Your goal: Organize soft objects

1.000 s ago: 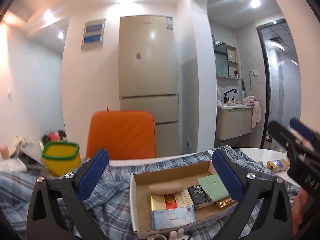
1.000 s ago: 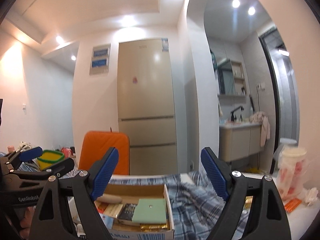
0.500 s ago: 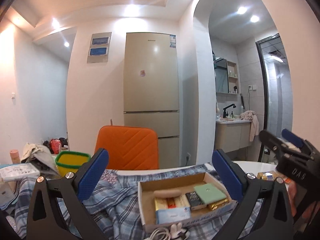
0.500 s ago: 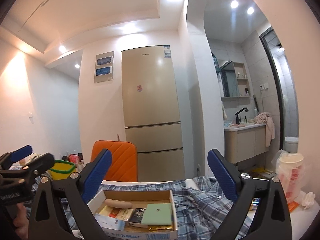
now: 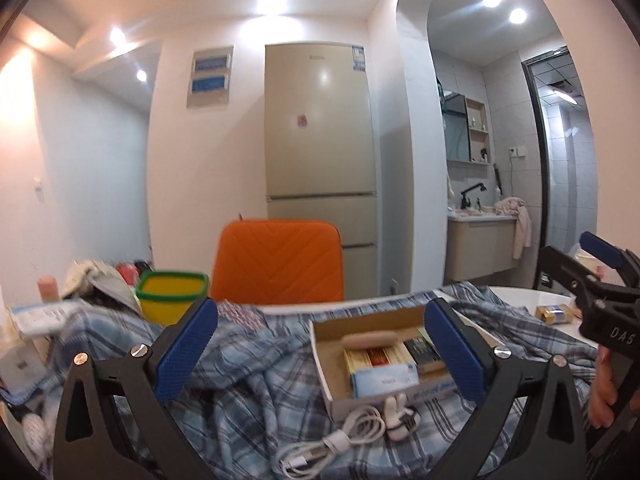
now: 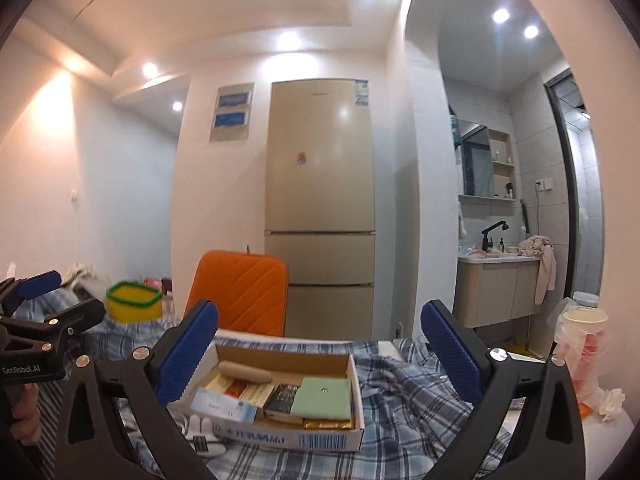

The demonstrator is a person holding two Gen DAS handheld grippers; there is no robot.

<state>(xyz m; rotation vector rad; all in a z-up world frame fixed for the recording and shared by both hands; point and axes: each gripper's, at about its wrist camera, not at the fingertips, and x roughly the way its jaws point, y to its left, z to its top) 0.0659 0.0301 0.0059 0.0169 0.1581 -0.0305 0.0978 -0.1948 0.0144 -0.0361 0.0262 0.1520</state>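
Both tongs stand apart with nothing between them: the left tongs (image 5: 320, 354) gape over the rumpled plaid cloth (image 5: 248, 384), and the right tongs (image 6: 320, 352), opening to full width, frame the box (image 6: 280, 396) that sits on that cloth. Since a second ago both views have drawn back and levelled, so the box looks smaller and a white cable (image 5: 340, 436) now shows before it. My reading is that no grasp has begun, and the cloth, spread across the surface (image 5: 516, 296) under the box, remains the soft thing to sort.
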